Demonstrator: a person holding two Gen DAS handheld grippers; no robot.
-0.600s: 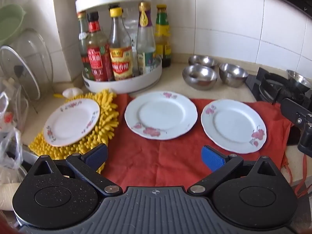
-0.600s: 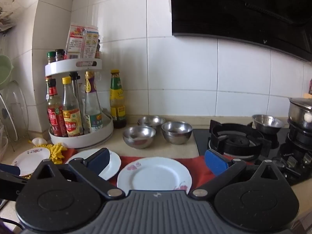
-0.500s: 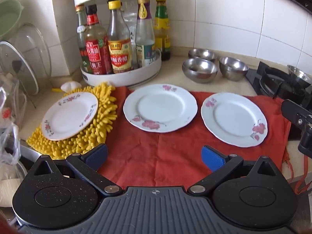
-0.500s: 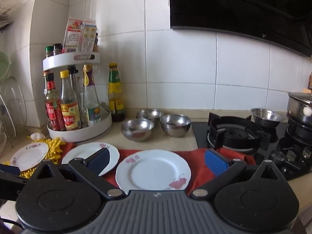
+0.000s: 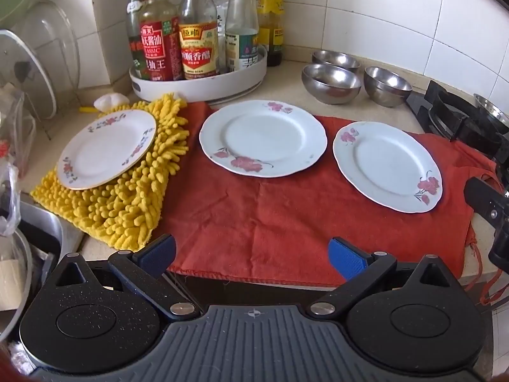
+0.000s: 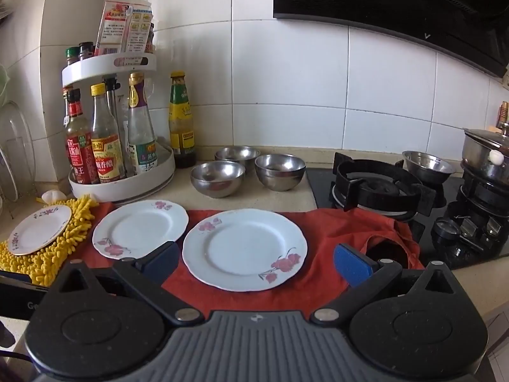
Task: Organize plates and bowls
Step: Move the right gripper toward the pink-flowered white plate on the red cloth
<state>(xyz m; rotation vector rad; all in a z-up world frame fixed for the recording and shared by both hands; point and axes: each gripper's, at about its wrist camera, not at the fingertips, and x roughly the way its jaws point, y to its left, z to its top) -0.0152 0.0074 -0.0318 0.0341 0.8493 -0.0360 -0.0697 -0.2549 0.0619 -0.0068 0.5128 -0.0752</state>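
We see the beige countertop carrying directly: red cloth, yellow chenille mat, white bottle turntable, three steel bowls, and the gas hob at right.

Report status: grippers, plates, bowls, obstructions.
Left gripper and right gripper open, empty. Three plates unstacked; steel bowls behind them. Nothing blocking.

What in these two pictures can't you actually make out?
- Pot on the stove: right view, cut off by the right edge, contents hidden by its lid.
- Back metal bowl: both views, partly hidden behind the two front bowls.
- Sink: left view, cut off by the left edge.
- Top shelf of the bottle rack: left view, cropped by the top edge.
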